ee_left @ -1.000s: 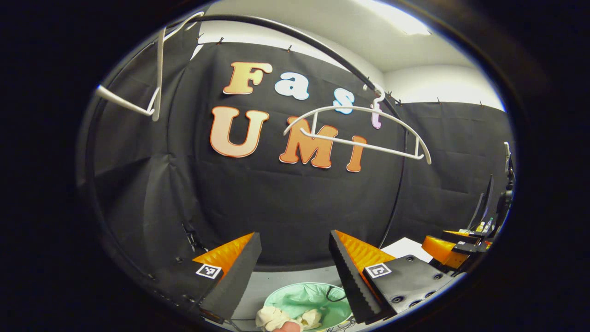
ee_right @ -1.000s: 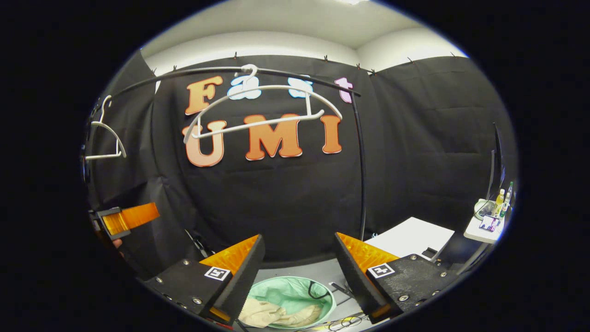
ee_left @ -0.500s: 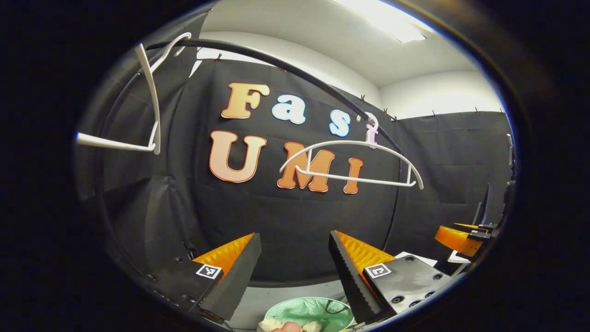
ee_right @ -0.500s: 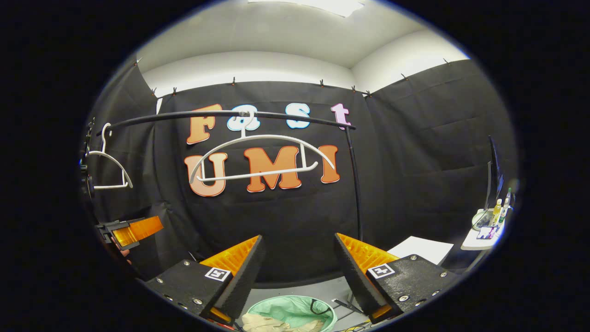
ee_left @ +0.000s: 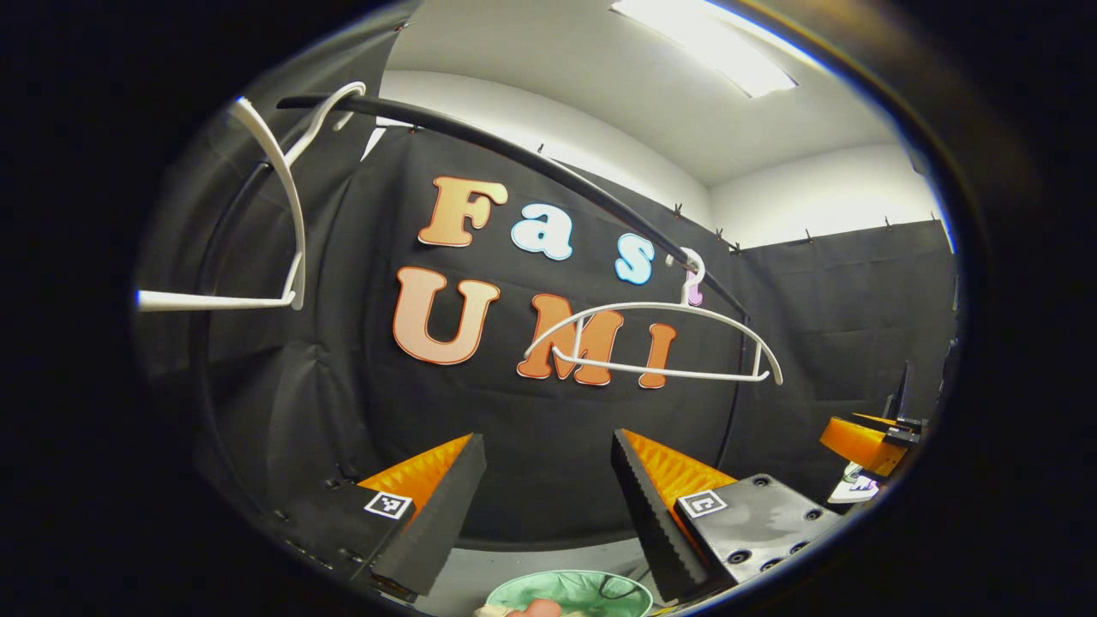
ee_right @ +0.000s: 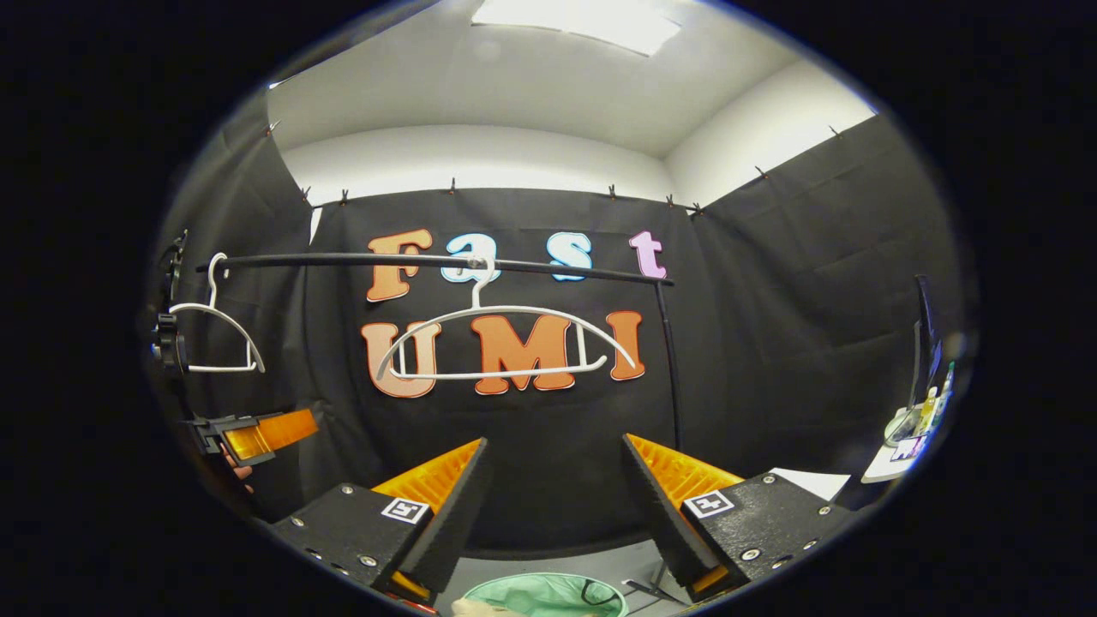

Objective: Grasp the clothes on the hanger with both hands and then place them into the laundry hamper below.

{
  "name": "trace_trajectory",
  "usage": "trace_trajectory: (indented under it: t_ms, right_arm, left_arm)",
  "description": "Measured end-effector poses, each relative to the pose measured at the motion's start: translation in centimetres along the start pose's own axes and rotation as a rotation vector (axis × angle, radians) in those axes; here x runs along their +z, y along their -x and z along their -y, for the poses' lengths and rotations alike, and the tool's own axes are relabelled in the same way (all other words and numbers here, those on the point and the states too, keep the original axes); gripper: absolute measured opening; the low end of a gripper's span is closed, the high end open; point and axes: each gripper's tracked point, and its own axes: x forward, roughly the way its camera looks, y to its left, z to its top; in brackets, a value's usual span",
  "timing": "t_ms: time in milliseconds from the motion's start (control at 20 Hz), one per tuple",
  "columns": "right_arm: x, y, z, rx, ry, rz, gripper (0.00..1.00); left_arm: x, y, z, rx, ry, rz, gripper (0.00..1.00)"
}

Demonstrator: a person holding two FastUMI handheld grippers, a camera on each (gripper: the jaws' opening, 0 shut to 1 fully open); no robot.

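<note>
Below both wide-spread, empty grippers, left (ee_left: 548, 497) and right (ee_right: 555, 501), pale clothes (ee_right: 470, 608) lie in the green hamper (ee_right: 548, 593); the white hanger (ee_right: 506, 343) hangs bare, so the task looks finished.

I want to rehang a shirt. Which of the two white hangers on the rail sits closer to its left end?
The smaller-looking hanger, by the rail's left end near the left gripper. The other hanger hangs mid-rail, facing the camera.
</note>
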Motion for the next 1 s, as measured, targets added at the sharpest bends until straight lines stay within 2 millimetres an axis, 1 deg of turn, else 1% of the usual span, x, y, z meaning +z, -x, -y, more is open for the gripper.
trace_trajectory:
  t_ms: [100,200,250,300,400,500,550,600,650,700,750,850,900,950,1000]
  right_arm:
    - [0.4,0.0,-0.1,0.003,-0.005,0.006,0.93]
    - [0.4,0.0,0.2,0.002,-0.006,0.005,0.93]
    - [0.4,0.0,0.1,0.002,-0.006,0.004,0.93]
    - [0.4,0.1,0.0,0.003,-0.006,0.004,0.93]
    - [0.2,-0.1,-0.2,0.006,-0.007,0.001,0.93]
    - [-0.2,-0.3,-0.3,0.006,-0.007,-0.007,0.93]
    - [-0.3,-0.3,-0.2,0.006,-0.006,-0.011,0.93]
    - [-0.4,-0.3,-0.3,0.007,-0.007,-0.014,0.93]
    - [-0.5,-0.4,-0.3,0.007,-0.007,-0.015,0.93]
    - [-0.5,-0.5,-0.4,0.007,-0.007,-0.016,0.93]
    - [-0.6,-0.5,-0.4,0.007,-0.006,-0.015,0.93]
    - [-0.7,-0.5,-0.4,0.009,-0.006,-0.018,0.93]
    - [-0.8,-0.5,-0.4,0.01,-0.006,-0.021,0.93]
    - [-1.0,-0.4,-0.5,0.011,-0.006,-0.023,0.93]
    - [-1.0,-0.6,-0.6,0.012,-0.006,-0.026,0.93]
  left_arm:
    - [0.0,0.3,-0.1,0.011,0.005,0.001,1.0]
    - [-0.1,0.2,-0.3,0.02,0.008,-0.006,1.0]
    - [-0.2,0.3,-0.3,0.023,0.007,-0.008,0.97]
    - [-0.2,0.4,-0.4,0.027,0.004,-0.01,1.0]
    - [0.1,0.5,-0.8,0.043,-0.009,-0.001,1.0]
    - [0.2,0.5,-1.2,0.05,-0.015,0.004,0.97]
    - [0.1,0.3,-1.1,0.049,-0.011,0.003,1.0]
    - [0.1,0.3,-0.9,0.047,-0.007,0.003,1.0]
    - [0.1,0.4,-0.9,0.047,-0.005,0.004,0.94]
    - [0.0,0.3,-1.0,0.05,-0.004,0.002,1.0]
    - [0.0,0.3,-1.0,0.05,-0.004,0.0,0.97]
    - [-0.2,0.4,-0.9,0.046,-0.001,-0.007,0.97]
    - [-0.2,0.5,-0.9,0.043,0.0,-0.01,1.0]
    - [-0.2,0.5,-0.8,0.041,0.001,-0.012,1.0]
    - [-0.2,0.5,-0.9,0.041,-0.001,-0.013,0.97]
